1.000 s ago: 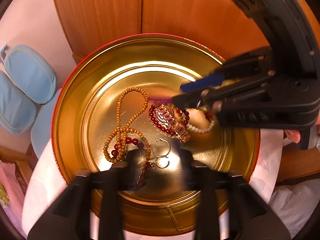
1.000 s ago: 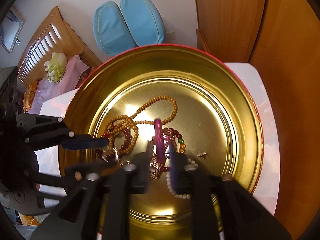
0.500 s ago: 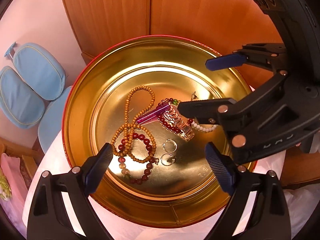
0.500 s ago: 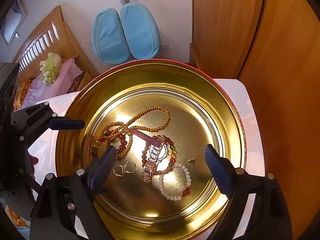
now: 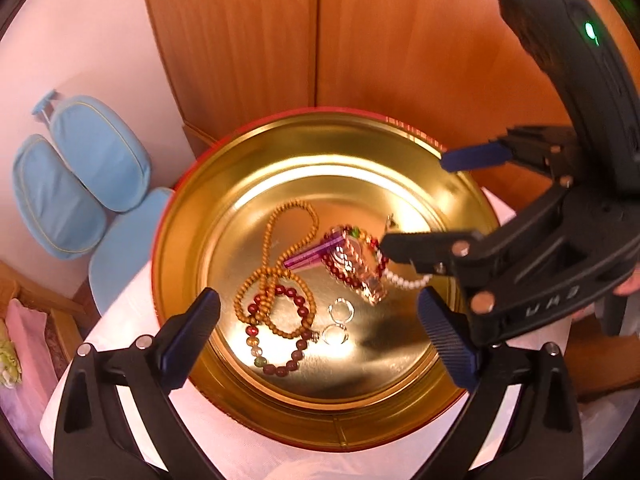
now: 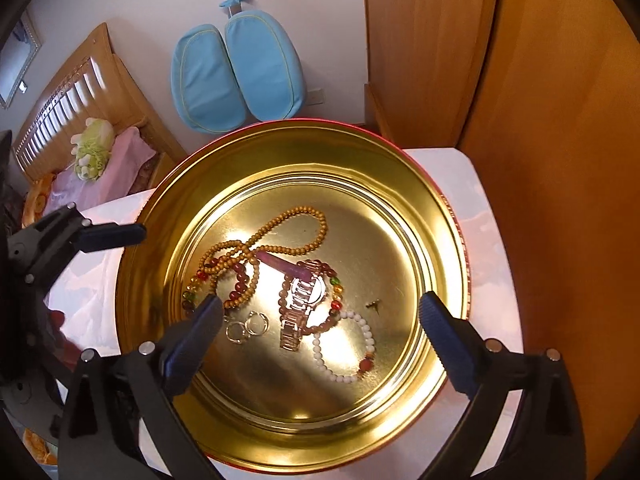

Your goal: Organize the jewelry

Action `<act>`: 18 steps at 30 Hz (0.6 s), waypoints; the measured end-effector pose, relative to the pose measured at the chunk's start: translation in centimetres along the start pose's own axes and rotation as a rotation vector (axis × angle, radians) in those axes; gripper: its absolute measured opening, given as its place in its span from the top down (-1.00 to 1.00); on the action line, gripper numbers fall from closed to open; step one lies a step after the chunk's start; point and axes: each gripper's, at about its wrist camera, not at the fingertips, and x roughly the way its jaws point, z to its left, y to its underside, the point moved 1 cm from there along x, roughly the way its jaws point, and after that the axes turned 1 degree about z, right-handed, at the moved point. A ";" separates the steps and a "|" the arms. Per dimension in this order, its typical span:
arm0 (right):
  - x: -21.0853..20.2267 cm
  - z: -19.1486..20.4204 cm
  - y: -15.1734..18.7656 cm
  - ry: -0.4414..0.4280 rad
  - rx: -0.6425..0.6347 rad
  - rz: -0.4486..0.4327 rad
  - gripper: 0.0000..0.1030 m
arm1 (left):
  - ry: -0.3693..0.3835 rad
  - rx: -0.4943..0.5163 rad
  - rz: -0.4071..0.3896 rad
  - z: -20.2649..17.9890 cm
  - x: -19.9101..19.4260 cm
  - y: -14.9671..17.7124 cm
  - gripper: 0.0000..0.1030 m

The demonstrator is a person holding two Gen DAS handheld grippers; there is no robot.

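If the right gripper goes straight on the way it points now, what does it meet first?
Probably the watch on the bottom of the gold tin. The right gripper is open and empty, and the watch lies about midway between its fingers, though depth is unclear.

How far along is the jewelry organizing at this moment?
Done: beads, watch, rings and purple piece lie in the gold tin. In hand: nothing; left gripper and right gripper have just opened, empty. Left: pieces overlap; possibly untangling.
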 end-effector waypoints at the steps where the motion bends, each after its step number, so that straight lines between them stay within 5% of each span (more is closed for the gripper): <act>1: -0.4 0.0 0.2 0.001 0.009 -0.016 -0.93 | -0.005 -0.007 -0.003 -0.1 -0.2 0.0 -0.87; 18: -2.4 -0.2 1.1 -0.048 0.057 -0.059 -0.93 | -0.105 -0.021 0.027 -1.2 -0.6 1.0 -0.87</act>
